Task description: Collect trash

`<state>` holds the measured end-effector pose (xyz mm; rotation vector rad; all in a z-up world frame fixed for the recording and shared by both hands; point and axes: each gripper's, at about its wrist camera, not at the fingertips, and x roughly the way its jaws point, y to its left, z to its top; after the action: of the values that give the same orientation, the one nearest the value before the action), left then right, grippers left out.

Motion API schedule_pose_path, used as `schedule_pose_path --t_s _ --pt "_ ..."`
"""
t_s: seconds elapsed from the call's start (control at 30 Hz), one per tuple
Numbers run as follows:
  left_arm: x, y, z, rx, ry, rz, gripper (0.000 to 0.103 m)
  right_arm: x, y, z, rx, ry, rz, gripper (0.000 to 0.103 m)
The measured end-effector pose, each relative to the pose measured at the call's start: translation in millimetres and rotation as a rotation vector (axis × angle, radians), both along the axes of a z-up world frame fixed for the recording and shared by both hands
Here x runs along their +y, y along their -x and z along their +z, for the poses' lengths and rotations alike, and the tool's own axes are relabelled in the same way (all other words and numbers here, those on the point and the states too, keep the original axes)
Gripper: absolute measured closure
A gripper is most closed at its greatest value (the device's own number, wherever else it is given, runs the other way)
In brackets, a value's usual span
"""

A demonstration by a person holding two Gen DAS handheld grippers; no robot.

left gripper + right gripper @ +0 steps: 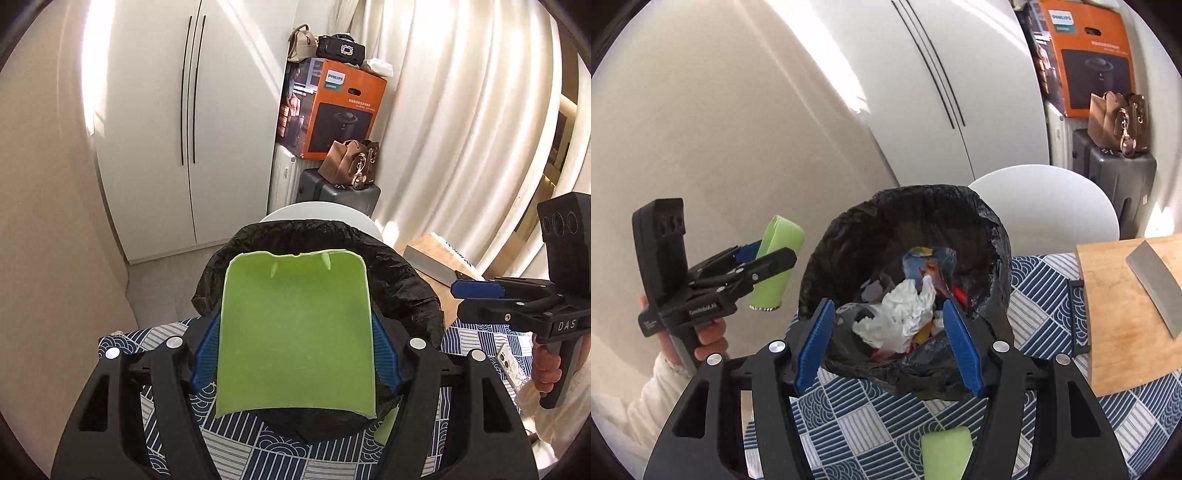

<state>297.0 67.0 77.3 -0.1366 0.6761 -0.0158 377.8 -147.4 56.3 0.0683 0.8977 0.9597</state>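
My left gripper (295, 354) is shut on a curved green plastic piece (295, 332), held upright just in front of the black-lined trash bin (406, 291). In the right wrist view the same gripper (768, 254) holds the green piece (777, 266) in the air left of the bin (846, 236). The bin holds crumpled white paper (905, 314) and coloured scraps. My right gripper (886, 343) is open and empty, its fingers on either side of the bin's near rim; it also shows in the left wrist view (476, 291). Another green piece (945, 454) lies on the cloth below it.
The bin stands on a blue-and-white patterned tablecloth (1045, 295). A wooden cutting board (1119, 325) with a cleaver blade (1156, 284) lies to the right. A white round chair (1052, 195), suitcases, bags and an orange box (332, 107) stand behind. A phone (511, 365) lies at right.
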Motion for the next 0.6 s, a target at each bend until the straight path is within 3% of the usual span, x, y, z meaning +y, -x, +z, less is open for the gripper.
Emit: schedule_pose_path --t_s 0.33,0.6 --pt "-25.9 -37.6 -22.0 0.042 0.004 -0.100 0.034 -56.0 20.0 -36.5 0.025 0.053 -0.113 0.029" --pt "-37.9 -55.4 -40.7 0.109 -0.007 -0.151 0.034 -70.7 51.8 -102.8 0.107 0.219 -0.131 0.029"
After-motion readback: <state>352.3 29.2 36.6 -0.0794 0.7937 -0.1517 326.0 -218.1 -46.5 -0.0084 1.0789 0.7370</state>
